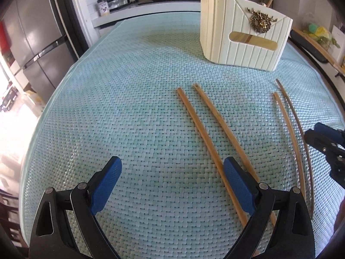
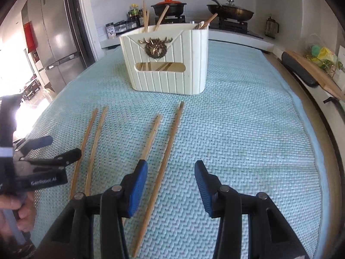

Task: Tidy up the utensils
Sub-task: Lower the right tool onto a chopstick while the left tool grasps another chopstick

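Note:
Several wooden chopsticks lie on the woven green mat. One pair (image 1: 207,138) (image 2: 90,142) lies by my left gripper, another pair (image 1: 295,136) (image 2: 166,146) by my right gripper. A cream utensil holder (image 1: 243,32) (image 2: 166,60) with a gold deer emblem stands farther back with chopsticks in it. My left gripper (image 1: 172,168) (image 2: 62,149) is open and empty, just left of its pair. My right gripper (image 2: 171,170) is open and empty above the mat; one chopstick runs between its fingers below. It shows at the right edge of the left wrist view (image 1: 319,136).
The mat (image 1: 129,108) (image 2: 248,129) covers a round table. Behind it are a counter with spice jars (image 2: 120,28), a stove with a pot (image 2: 168,6) and a pan (image 2: 230,10). A fridge (image 1: 36,43) stands left. A wooden board (image 2: 312,73) lies right.

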Available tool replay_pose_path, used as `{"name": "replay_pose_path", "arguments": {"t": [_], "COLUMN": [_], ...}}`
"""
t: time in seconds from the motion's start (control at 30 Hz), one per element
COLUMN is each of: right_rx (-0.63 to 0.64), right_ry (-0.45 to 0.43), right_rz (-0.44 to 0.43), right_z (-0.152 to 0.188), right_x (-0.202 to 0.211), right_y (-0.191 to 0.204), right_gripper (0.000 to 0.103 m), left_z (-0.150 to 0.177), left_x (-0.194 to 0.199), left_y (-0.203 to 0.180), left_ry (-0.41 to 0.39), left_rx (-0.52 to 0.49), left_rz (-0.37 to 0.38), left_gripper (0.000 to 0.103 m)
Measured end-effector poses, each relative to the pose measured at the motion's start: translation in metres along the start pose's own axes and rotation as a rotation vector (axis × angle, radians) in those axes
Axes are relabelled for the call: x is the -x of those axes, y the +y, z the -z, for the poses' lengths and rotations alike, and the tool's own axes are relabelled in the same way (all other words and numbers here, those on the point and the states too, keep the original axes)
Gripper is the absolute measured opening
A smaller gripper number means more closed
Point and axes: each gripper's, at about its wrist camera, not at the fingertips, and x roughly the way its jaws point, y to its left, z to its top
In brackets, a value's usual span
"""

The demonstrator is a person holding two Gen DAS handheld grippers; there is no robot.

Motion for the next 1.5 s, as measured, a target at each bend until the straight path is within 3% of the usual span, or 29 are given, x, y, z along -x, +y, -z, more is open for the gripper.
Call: {"name": "replay_pose_path", "arguments": {"t": [0.17, 0.43, 0.67, 0.87, 1.03, 1.3, 1.37, 1.47, 1.5], "right_rx": [0.066, 0.031, 0.065, 0.099, 0.097, 0.053, 0.049, 0.049, 0.043], "right_ry": [0.063, 0.090, 0.099, 0.111, 0.103, 0.130, 0.138, 0.128, 0.124], "right_rz": [0.061, 0.031, 0.032, 0.055, 0.068, 0.059, 0.057, 0.066, 0.067], "right_z": [0.001, 0.007, -0.004, -0.009, -0.032, -0.060, -0.064, -0.065, -0.066], "right_x": [-0.020, -0.009, -0.019, -0.025, -0.043, -0.063, -0.066, -0.067, -0.068], "right_y": [0.006, -0.004, -0.008, 0.001, 0.002, -0.006, -0.007, -0.009, -0.011], "right_gripper": [0.034, 0.035, 0.035, 0.035, 0.038, 0.038, 0.037, 0.020, 0.012], "left_z": [-0.001, -0.014, -0.011, -0.010, -0.027, -0.054, -0.057, -0.055, -0.051], "left_x": [-0.002, 0.001, -0.018, -0.017, -0.031, -0.039, -0.038, -0.035, -0.032], "left_y": [0.011, 0.026, 0.002, 0.022, 0.029, 0.026, 0.023, 0.013, 0.008], "left_ry": [0.020, 0.026, 0.043, 0.051, 0.097, 0.124, 0.134, 0.137, 0.129], "left_rx": [-0.029, 0.101, -0.001, -0.017, -0.008, -0.008, -0.011, -0.032, -0.045], "left_rz": [-0.026, 0.202, 0.037, 0.040, 0.092, 0.141, 0.152, 0.181, 0.173], "left_gripper": [0.095, 0.095, 0.095, 0.095, 0.094, 0.063, 0.048, 0.032, 0.031]}}
